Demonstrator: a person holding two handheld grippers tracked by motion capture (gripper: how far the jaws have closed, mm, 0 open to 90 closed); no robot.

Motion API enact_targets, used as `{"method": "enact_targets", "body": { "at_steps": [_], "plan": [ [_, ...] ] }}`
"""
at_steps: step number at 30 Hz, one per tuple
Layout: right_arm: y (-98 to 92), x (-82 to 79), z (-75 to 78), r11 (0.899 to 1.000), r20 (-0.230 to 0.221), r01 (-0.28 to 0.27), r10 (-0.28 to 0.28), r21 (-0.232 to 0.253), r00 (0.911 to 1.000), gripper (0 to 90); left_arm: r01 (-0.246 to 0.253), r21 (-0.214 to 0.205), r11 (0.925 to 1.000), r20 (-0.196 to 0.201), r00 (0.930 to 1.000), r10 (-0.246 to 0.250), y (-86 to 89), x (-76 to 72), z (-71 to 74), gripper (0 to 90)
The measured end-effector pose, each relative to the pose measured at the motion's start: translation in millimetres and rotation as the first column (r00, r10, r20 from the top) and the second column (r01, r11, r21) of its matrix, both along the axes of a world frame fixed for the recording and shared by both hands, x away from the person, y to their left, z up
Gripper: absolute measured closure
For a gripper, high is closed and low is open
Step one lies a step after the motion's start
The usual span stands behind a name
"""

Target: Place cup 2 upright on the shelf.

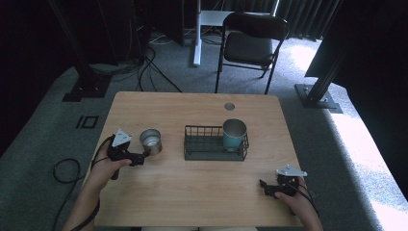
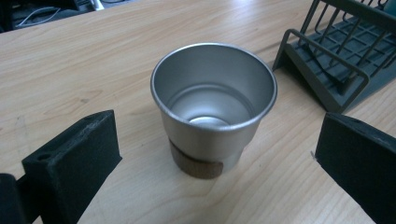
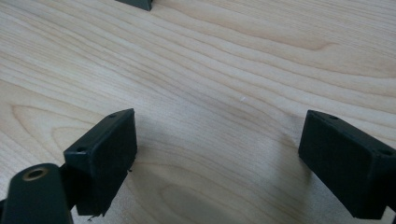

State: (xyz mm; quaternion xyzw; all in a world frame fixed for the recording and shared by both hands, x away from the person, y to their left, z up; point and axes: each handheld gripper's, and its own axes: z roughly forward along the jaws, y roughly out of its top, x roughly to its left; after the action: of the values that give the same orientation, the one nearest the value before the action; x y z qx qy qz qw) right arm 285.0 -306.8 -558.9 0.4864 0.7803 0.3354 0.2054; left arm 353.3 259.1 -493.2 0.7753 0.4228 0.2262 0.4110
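Observation:
A small steel cup (image 1: pixel 151 140) with a brown band at its base stands upright on the wooden table (image 1: pixel 192 192), left of a dark wire rack (image 1: pixel 207 144). My left gripper (image 1: pixel 142 157) is open just short of the cup (image 2: pixel 214 107); its jaws stand wide on either side without touching it. A taller teal cup (image 1: pixel 234 134) with a steel rim stands upright in the right end of the rack. My right gripper (image 1: pixel 263 186) is open low over bare wood near the table's front right, with nothing between its jaws (image 3: pixel 219 158).
The rack's near corner (image 2: pixel 322 70) lies just right of the small cup. A round cable hole (image 1: pixel 229 106) sits at the table's back. A black chair (image 1: pixel 250 43) and cables stand on the floor beyond the table.

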Motion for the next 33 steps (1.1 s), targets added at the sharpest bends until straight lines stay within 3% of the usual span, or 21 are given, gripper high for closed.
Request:
{"method": "enact_targets", "body": {
  "at_steps": [8,31,33],
  "plan": [
    [0.0,0.0,0.0,1.000,0.000,0.000,0.000,0.000,1.0000,11.1,0.003,-0.006,1.0000,0.007,1.0000,-0.003,-5.9,11.5,-0.7,0.4],
    [-0.1,0.0,0.0,1.000,0.000,0.000,0.000,0.000,1.0000,11.1,0.000,-0.004,1.0000,-0.027,0.9996,0.000,-26.1,38.8,-13.6,0.4],
    [-0.1,0.0,0.0,1.000,0.000,0.000,0.000,0.000,1.0000,11.1,-0.003,0.001,1.0000,-0.029,0.9996,0.003,-26.8,40.2,-14.7,3.6]
  ]
}}
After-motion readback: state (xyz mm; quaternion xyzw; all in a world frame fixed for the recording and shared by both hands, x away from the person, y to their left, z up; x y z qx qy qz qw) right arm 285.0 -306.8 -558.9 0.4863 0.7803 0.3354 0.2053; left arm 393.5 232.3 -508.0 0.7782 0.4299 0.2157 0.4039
